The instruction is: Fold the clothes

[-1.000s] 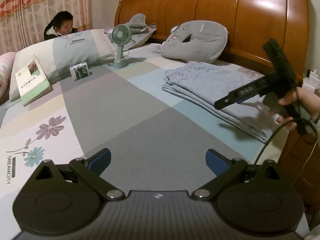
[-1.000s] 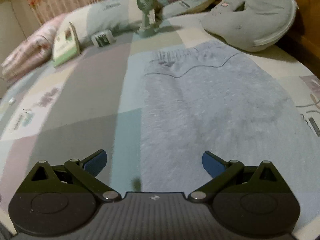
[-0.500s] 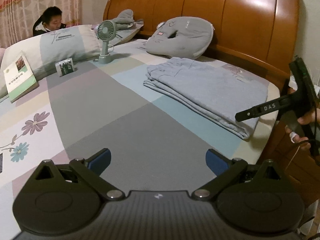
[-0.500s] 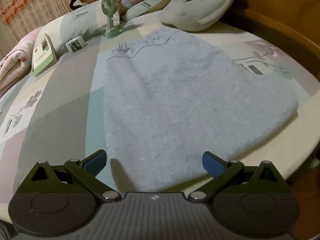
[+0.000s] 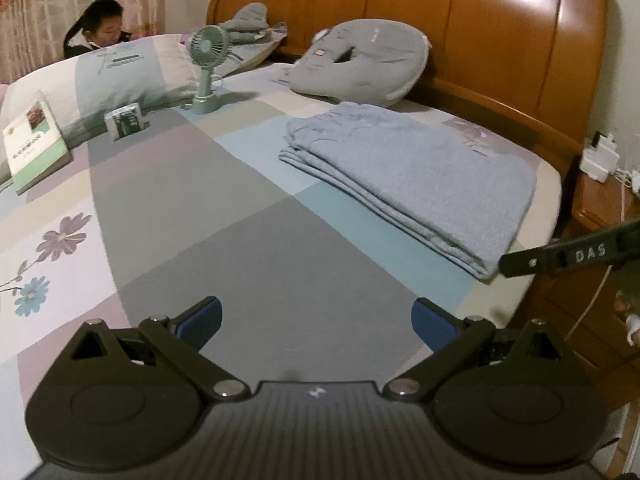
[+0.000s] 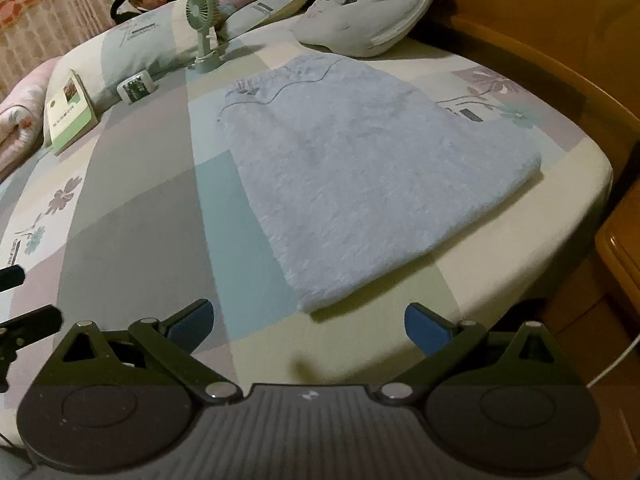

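- folded blue garment (image 6: 360, 168): lies flat on the bed (image 6: 132, 216), right side near the headboard; soft, light, limp.
- grip: pinch stacked layers at the near edge.
- left tool (image 5: 316, 322), right tool (image 6: 306, 322): both spread, empty.

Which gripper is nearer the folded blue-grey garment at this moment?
Right. The right gripper hovers open just off the near corner of the folded blue-grey garment, not touching. The left gripper is open over bare bedsheet, off to the garment's left.
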Demonstrator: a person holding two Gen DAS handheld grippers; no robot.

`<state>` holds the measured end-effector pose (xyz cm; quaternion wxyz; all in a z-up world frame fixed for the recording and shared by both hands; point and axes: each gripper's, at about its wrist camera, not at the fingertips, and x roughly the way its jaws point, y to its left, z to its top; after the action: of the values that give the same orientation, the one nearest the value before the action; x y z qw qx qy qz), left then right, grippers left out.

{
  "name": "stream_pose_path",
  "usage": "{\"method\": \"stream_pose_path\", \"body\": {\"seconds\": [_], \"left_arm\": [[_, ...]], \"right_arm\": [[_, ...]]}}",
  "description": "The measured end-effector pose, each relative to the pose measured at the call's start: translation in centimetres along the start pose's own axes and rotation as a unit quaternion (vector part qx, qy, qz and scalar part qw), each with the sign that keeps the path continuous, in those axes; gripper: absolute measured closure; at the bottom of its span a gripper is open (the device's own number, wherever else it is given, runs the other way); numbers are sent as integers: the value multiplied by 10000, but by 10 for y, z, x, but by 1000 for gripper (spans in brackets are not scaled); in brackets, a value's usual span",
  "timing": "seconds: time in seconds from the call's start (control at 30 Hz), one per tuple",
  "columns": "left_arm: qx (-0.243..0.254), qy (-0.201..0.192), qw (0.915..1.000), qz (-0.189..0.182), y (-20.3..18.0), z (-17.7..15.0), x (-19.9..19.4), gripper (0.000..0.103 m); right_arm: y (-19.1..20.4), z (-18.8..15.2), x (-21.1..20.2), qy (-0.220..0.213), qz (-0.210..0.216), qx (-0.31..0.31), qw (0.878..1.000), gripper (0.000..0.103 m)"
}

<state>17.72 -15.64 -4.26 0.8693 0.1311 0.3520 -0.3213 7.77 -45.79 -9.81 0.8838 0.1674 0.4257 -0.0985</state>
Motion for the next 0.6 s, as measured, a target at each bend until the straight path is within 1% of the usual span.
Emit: {"method": "stream_pose_path", "body": {"seconds": [0.17, 0.37, 0.53, 0.6], "left_arm": [[235, 0, 9997, -114, -9, 6, 3, 2], [318, 76, 9989, -335, -14, 17, 12, 2], [410, 67, 9984, -385, -21, 23, 15, 2], [424, 84, 9980, -461, -24, 24, 16, 2]], "right_arm": [[11, -8, -11, -97, -64, 40, 9999, 0], [18, -14, -21, -165, -235, 74, 9996, 0], [22, -18, -27, -173, -404, 58, 9990, 0], [23, -18, -28, -180, -447, 35, 9988, 0]]}}
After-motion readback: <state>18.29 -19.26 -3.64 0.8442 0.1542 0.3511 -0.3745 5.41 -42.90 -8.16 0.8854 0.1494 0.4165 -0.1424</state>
